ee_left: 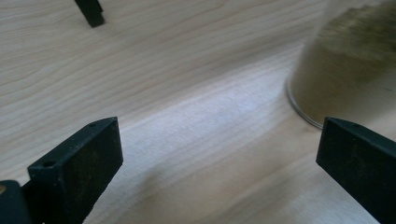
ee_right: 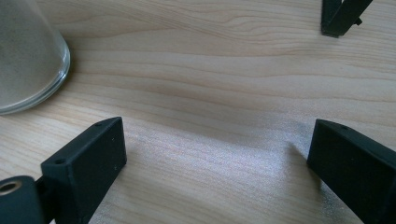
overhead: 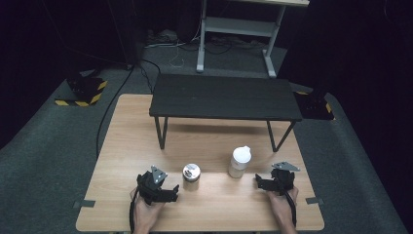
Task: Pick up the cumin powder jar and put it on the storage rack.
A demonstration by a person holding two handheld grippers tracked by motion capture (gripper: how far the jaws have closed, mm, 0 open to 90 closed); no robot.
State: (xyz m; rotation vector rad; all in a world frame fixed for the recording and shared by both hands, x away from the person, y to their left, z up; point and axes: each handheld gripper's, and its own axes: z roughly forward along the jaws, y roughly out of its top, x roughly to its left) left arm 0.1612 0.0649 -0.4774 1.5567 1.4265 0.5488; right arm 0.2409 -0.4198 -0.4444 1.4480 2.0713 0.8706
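Two jars stand on the wooden table (overhead: 126,146). The short jar with the shiny metal lid (overhead: 191,175) is just right of my left gripper (overhead: 170,191). In the left gripper view that gripper (ee_left: 219,144) is open over bare wood, and the jar's glass side (ee_left: 345,65) rises at the upper right, apart from the jaws. The taller jar with a white lid (overhead: 239,162) stands left of my right gripper (overhead: 261,183). My right gripper (ee_right: 217,144) is open too, with that jar's glass base (ee_right: 28,56) at the upper left.
A low black bench (overhead: 224,96) stands across the far half of the table. One of its legs (ee_left: 91,11) appears ahead of the left gripper, another leg (ee_right: 341,16) ahead of the right. Bare wood lies between the jars and the front edge.
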